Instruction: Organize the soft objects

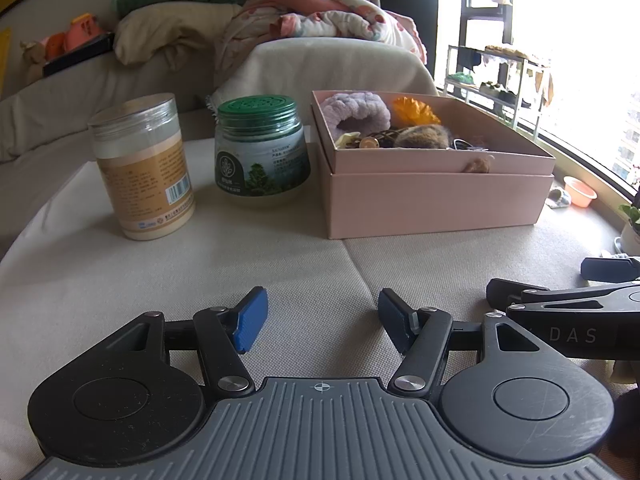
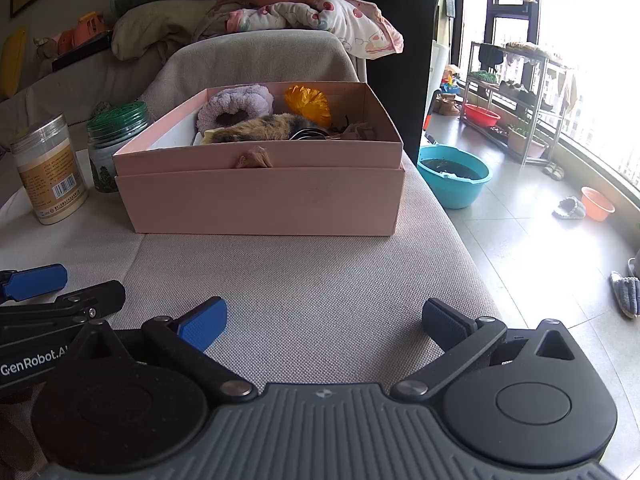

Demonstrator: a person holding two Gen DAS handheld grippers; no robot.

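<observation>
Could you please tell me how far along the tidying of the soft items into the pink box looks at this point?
Done: the purple scrunchie, orange flower and brown furry piece lie inside the pink box. In hand: nothing; left gripper and right gripper are both open and empty above the cushion. Left: a small tan tuft hangs over the box's front rim.

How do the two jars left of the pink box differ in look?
The tall jar has a clear flat lid and a tan label; the squat jar has a green perforated lid and a tree-printed label. The tall jar stands nearer the camera, the squat jar beside the pink box. Both stand upright, lids on.
</observation>
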